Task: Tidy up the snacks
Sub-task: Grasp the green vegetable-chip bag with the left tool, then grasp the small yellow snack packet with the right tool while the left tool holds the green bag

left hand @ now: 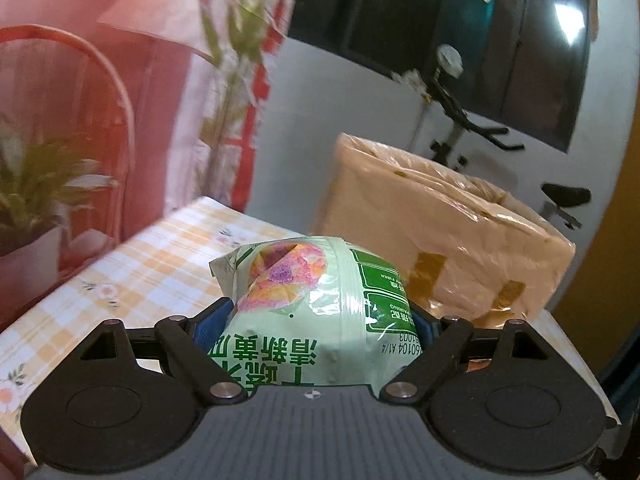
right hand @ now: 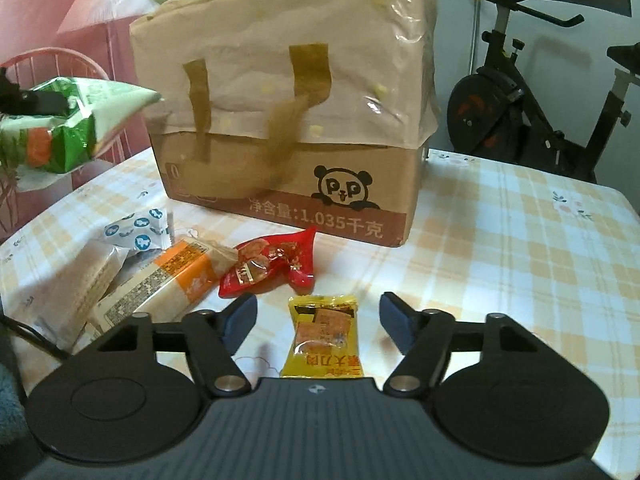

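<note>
Here, the left wrist view showed the left hand-held gripper clamped on a puffy pale-green snack bag, its blue pads pressed into the glossy film on both sides. The bag's printing read upside down, and its long axis ran forward along the fingers, the crimped end pointing away toward the cardboard box. It was held up off the checked tablecloth of the table. Only this view caught the potted plant at the left.

The right wrist view alone showed the rest of the snacks. The right hand-held gripper stood with its jaws apart, either side of a small yellow packet lying flat on the table, neither pad touching it. The packet's long axis ran along the fingers, its serrated end pointing toward the box. That box was brown card with a panda print, its top wrapped in crinkled clear plastic and taped. Just ahead to the left lay a shiny red wrapper, then an orange-and-cream bar, a pale wafer pack and a white packet with blue spots, bunched together. The green bag hung in the air at far left, blurred. An exercise bike stood behind the table.
</note>
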### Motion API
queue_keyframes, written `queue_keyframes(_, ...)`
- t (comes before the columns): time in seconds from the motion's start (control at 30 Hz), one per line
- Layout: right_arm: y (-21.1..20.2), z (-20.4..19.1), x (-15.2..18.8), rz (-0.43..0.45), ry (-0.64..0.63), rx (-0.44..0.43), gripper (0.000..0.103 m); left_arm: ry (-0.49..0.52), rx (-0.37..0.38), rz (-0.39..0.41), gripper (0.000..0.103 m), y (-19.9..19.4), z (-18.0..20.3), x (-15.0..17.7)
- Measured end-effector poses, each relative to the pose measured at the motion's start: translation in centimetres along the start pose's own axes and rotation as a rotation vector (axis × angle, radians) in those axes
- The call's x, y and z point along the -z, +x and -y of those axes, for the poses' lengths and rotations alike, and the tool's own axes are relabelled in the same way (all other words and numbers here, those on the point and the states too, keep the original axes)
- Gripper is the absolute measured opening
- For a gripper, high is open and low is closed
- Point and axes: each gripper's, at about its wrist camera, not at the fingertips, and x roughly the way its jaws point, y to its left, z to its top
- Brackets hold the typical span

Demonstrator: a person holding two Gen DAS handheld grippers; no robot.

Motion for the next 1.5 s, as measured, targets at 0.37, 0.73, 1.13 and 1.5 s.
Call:
queue_keyframes(0.37, 0.9, 0.8, 0.7, -0.022, 0.036, -0.010, 0.055, -0.026, -0.066, 0.006, 0.089, -0.5, -0.2, 1.4)
queue_keyframes(0.73, 1.7, -0.8, 0.8, -0.059, -0.075, 0.015, 0.052, -0.012, -0.048, -0.024, 0.089, 0.0, -0.2, 2.2)
queue_keyframes(1.13, 1.5, -0.5, 0.8, -0.045, -0.066, -0.015, 0.035, -0.009, -0.043, -0.034, 0.089, 0.1, -0.1, 2.4)
queue_keyframes(1.5, -0.6, 0.6, 0.3, 0.065, 0.005, -0.022, 0.035, -0.058, -0.077, 0.095, 0.085, -2.0, -1.2, 0.4)
